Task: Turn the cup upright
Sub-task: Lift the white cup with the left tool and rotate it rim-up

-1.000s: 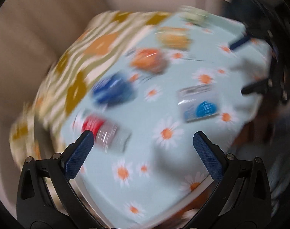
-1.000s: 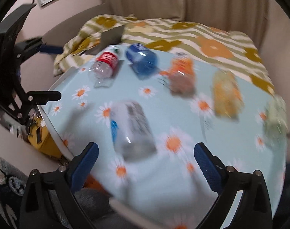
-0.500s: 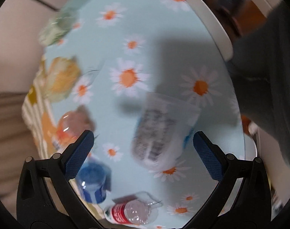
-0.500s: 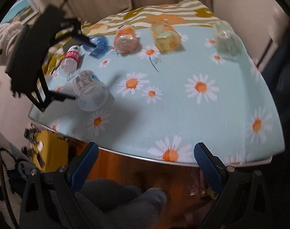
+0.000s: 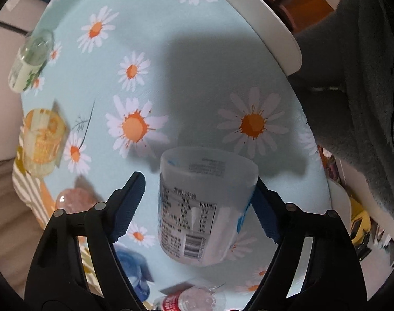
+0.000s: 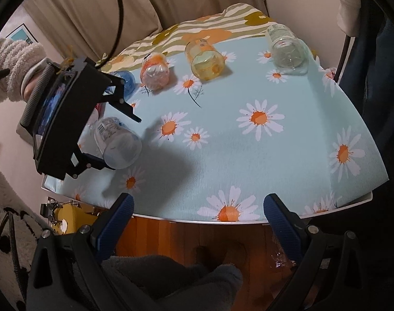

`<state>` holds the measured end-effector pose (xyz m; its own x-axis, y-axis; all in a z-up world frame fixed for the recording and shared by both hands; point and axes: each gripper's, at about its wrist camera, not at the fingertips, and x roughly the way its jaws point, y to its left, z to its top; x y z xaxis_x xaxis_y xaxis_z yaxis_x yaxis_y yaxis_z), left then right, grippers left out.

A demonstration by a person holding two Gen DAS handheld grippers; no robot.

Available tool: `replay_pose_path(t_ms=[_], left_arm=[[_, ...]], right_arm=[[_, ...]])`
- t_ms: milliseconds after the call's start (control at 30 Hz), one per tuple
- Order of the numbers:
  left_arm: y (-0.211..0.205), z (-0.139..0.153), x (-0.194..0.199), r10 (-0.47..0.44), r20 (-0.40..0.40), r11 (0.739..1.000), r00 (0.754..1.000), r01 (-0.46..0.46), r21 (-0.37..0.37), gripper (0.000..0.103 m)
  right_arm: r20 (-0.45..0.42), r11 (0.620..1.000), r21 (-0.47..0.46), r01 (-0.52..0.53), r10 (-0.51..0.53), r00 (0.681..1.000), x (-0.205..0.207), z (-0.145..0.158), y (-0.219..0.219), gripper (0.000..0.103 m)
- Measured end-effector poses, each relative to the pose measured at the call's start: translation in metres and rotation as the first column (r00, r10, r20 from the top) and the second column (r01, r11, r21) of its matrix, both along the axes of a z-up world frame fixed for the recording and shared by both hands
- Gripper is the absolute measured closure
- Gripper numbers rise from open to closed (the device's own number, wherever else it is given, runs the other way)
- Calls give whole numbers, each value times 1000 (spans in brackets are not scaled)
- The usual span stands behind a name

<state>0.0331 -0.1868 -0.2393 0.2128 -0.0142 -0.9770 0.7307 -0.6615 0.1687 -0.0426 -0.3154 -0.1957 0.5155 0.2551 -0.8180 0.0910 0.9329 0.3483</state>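
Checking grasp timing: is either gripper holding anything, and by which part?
Not yet. The left gripper brackets the sideways clear cup around its labelled wall, one finger still apart. The right gripper is empty.

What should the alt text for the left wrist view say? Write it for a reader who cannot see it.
A clear labelled cup lies on its side between the open blue fingers of the left gripper, on a pale blue daisy-print tablecloth. Other cups, yellow, green-tinted, orange and blue, lie along the left edge of the table.
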Motion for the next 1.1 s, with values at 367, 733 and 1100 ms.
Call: replay_pose_path(t_ms=[367, 733, 1100], left_arm=[[1, 1, -16, 18, -22, 1000, 1000, -18, -5, 40], [-3, 61, 13, 486, -193, 787, 852, -523, -327, 40], [44, 77, 57, 810, -554, -126, 195, -864, -488, 40]], right_arm=[[5, 1000, 3, 17, -17, 1000, -1, 2, -3, 3], [45, 999, 16, 37, -38, 998, 5, 20, -17, 3], [101, 997, 82, 0, -9, 995, 41, 35, -26, 3]])
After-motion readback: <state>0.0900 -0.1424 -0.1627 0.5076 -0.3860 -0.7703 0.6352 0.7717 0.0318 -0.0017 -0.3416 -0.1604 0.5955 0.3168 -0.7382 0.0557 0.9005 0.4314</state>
